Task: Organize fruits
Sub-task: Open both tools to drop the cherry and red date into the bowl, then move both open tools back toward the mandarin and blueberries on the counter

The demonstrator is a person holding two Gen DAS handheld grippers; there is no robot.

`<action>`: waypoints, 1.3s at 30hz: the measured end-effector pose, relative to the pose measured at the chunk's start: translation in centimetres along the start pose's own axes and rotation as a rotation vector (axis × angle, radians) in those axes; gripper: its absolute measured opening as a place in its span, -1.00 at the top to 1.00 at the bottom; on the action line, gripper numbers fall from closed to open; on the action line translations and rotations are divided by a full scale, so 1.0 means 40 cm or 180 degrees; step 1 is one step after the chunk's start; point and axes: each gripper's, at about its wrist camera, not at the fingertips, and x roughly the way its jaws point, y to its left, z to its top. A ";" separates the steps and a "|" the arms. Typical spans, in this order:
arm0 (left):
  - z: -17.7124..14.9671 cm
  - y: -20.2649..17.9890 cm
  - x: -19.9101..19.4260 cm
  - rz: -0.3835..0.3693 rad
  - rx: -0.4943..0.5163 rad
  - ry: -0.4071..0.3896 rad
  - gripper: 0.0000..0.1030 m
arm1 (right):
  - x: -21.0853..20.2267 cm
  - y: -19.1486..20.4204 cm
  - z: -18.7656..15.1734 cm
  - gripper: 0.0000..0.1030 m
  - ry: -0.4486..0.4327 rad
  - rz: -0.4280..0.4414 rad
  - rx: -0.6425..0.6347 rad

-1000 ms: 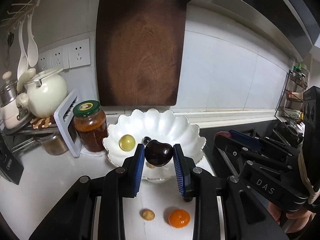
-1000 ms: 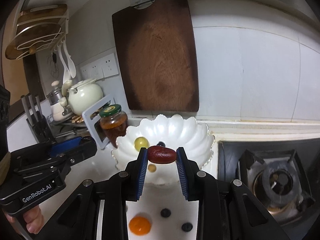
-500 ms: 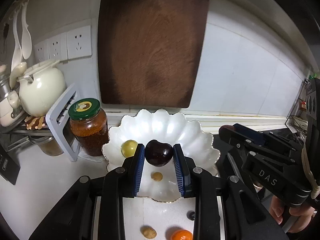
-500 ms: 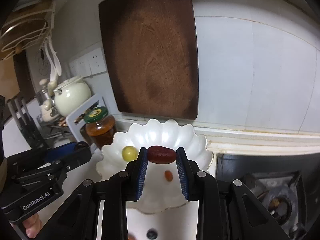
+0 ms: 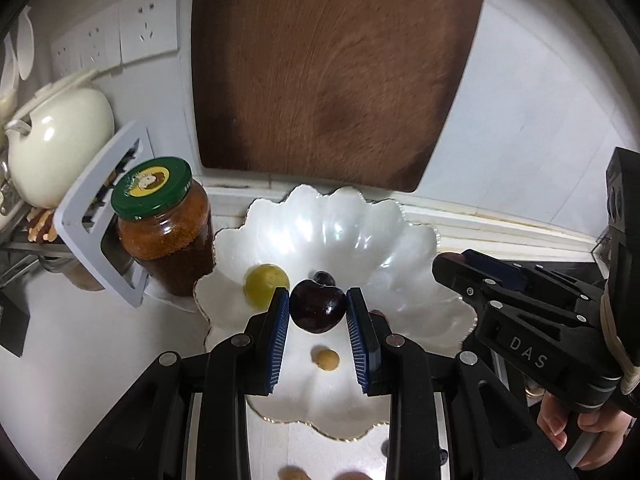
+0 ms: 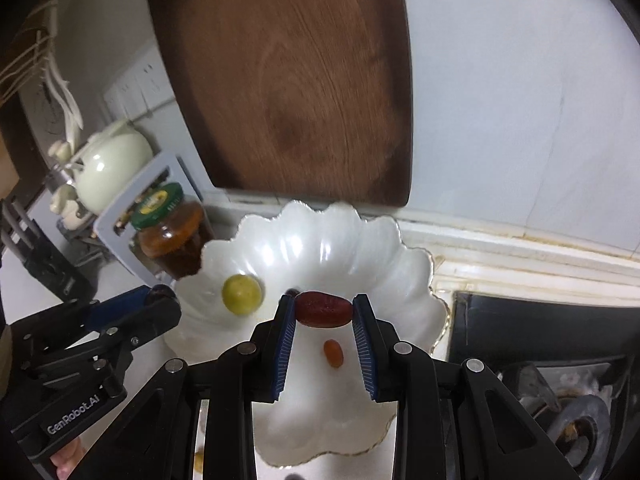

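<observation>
Left gripper (image 5: 318, 314): fingers (image 5: 279, 330) nearly closed, blue pads clamped on a dark cherry (image 5: 318, 310) from both sides. Cherry is held above the near part of the white scalloped bowl (image 5: 412, 248).

Right gripper (image 6: 324, 316): fingers (image 6: 285, 338) also nearly closed, pinching a red oblong fruit (image 6: 324, 310) end to end, lying level between the pads, likewise over the bowl.

In the bowl: green grape (image 5: 267, 283) on the left side, a small dark berry (image 5: 324, 278) just behind the cherry, a small tan fruit (image 5: 326, 359) on the floor between the left fingers. Right wrist view shows a small orange-red fruit (image 6: 333, 353) on the bowl floor under the held red one; cannot tell whether it's the same piece as the tan one.

Each gripper shows in the other's view, at the bowl's rim on its own side. A hand (image 5: 580, 432) grips the right gripper's handle.

Bowl sits on the white desk (image 5: 100, 344) at the wall. Green-lidded jar (image 5: 164, 224) just left of the bowl, touching or nearly so. White teapot (image 5: 56, 148) further left. Dark wooden cutting board (image 5: 332, 68) upright against the wall behind the bowl. Stove burner (image 6: 560, 412) to the right.
</observation>
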 end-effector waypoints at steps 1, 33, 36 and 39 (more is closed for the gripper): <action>0.003 0.001 0.009 -0.0006 -0.0003 0.0035 0.43 | 0.016 -0.003 0.004 0.40 0.0067 -0.0019 0.0008; 0.016 -0.001 0.198 0.0358 0.0005 0.0671 -0.03 | 0.186 -0.034 0.005 0.11 0.0687 -0.0296 -0.0143; 0.015 0.003 0.172 0.0402 0.0027 0.0602 -0.05 | 0.160 -0.031 0.003 0.11 0.0603 -0.0333 -0.0172; 0.014 0.001 0.134 0.0432 0.0062 0.0498 -0.08 | 0.127 -0.032 0.001 0.11 0.0514 -0.0333 -0.0143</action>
